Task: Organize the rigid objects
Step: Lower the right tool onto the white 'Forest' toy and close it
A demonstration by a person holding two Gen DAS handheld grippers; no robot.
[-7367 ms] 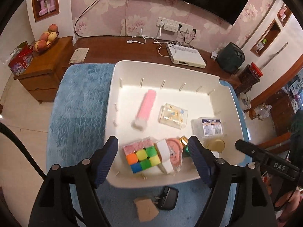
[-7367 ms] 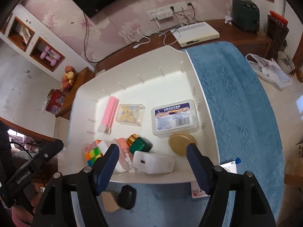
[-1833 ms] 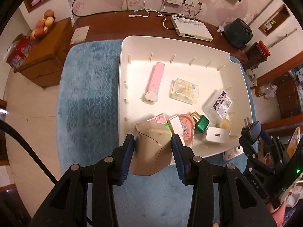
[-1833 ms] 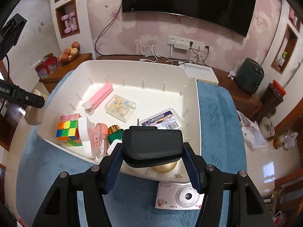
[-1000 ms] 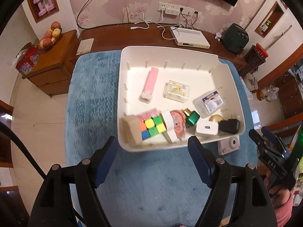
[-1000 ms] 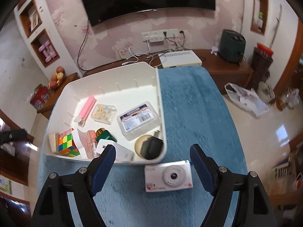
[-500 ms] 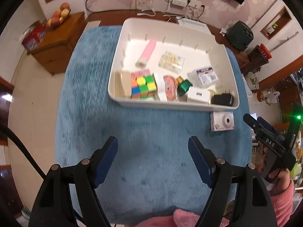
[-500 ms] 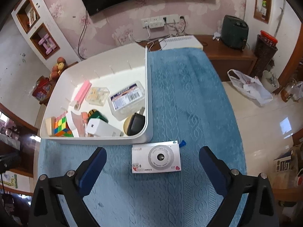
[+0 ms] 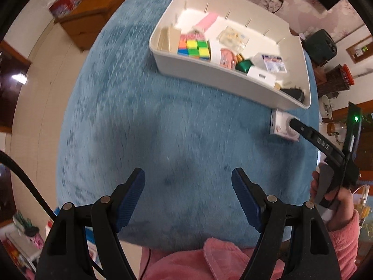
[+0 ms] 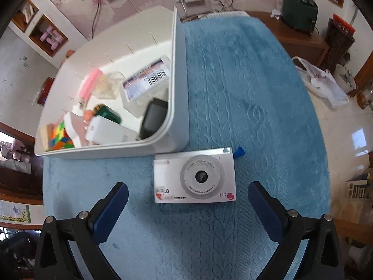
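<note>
Camera [image 10: 194,177]: one white toy camera lies flat on the blue cloth [image 10: 256,93], lens up, just outside the near corner of the white bin [image 10: 179,93], close against its wall. Judged the only loose item left; all else seen is already in the bin.

Right gripper [image 10: 187,206]: jaws spread as wide as they go, having just been opening, with nothing pressed between them. It hangs steeply over the camera, one finger to each short end. The wide spread is judged deliberate, since the camera's long side must pass between the pads. No contact is visible.

Left gripper [image 9: 188,196]: jaws parted, nothing between them, pointing down at bare cloth well away from the bin (judged idle, kept clear of the right hand's work). From this view the right tool reaches toward the camera [image 9: 281,128], which it partly hides.

Bin contents: a colour cube [image 9: 193,48], a tan block [image 9: 168,39] upright against the end wall, a white charger [image 10: 109,130], a black adapter [image 10: 153,116] in the near corner, a labelled clear box [image 10: 146,79], a pink tube [image 10: 89,82]. Items crowd the near wall; the far floor is freer, which suggests room for the camera there.

Risk: the camera lies low on soft pile, so the pads may catch cloth.
</note>
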